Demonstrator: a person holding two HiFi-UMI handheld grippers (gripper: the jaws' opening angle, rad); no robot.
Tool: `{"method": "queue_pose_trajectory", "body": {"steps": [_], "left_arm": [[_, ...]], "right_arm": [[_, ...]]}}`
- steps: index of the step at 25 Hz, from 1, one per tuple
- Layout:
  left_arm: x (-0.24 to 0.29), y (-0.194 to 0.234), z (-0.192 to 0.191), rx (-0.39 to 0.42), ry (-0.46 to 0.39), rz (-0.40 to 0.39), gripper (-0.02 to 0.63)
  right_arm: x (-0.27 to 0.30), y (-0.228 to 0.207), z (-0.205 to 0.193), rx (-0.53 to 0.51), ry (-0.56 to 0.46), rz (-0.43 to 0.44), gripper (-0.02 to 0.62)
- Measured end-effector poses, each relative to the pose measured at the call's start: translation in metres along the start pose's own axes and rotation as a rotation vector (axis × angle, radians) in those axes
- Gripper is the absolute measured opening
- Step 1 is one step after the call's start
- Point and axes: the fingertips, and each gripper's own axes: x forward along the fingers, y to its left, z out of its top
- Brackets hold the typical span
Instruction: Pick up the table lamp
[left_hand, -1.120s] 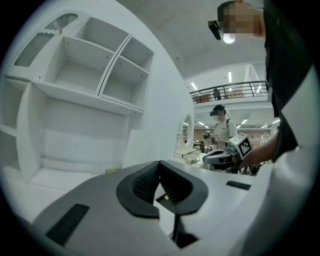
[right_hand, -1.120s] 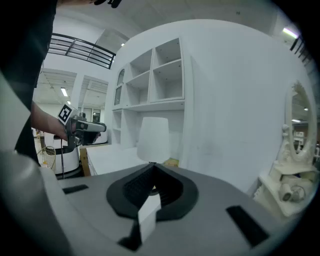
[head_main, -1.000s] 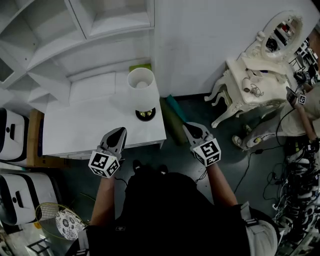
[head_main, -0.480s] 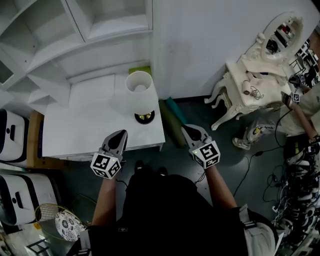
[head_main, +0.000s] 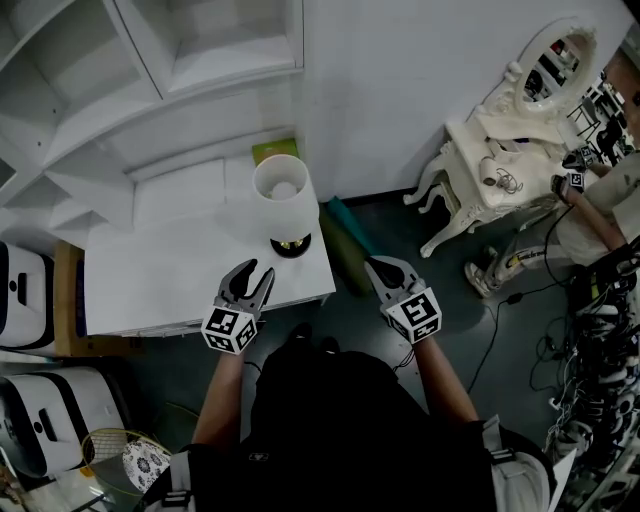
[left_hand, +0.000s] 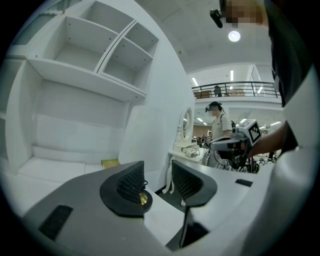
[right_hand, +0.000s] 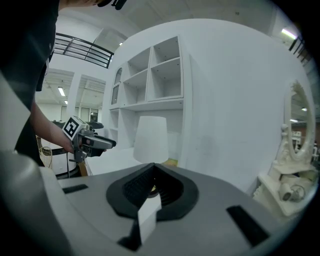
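Table lamp (head_main: 281, 197) stood upright on the white tabletop (head_main: 150, 270), near its right edge; left gripper (head_main: 256, 279) just short of its base, jaws opening on nothing (lamp untouched); right gripper (head_main: 379, 266) off the tabletop, jaws together, empty

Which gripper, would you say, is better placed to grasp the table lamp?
Left, probably: the left gripper is at the table edge facing the table lamp, jaws opening, empty; the right gripper, shut, is off the table.
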Motion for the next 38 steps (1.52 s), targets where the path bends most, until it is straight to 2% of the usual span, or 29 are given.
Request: {"method": "queue_pose_trajectory", "body": {"steps": [5, 9, 23, 38], "left_arm": [[0.026, 0.024, -0.023, 0.017, 0.041, -0.019, 0.252], [0.049, 0.04, -0.043, 0.021, 0.073, -0.043, 0.283], [0.109, 0.06, -0.088, 0.005, 0.141, -0.169, 0.308], [0.159, 0.061, -0.092, 0.031, 0.156, -0.277, 0.324]], "right_arm": [[0.009, 0.002, 0.002, -0.001, 0.025, -0.042, 0.008], [0.012, 0.0, 0.0, 0.001, 0.043, -0.077, 0.008], [0.023, -0.001, -0.01, 0.034, 0.103, -0.182, 0.008], [0.027, -0.007, -0.024, 0.071, 0.161, -0.289, 0.008]]}}
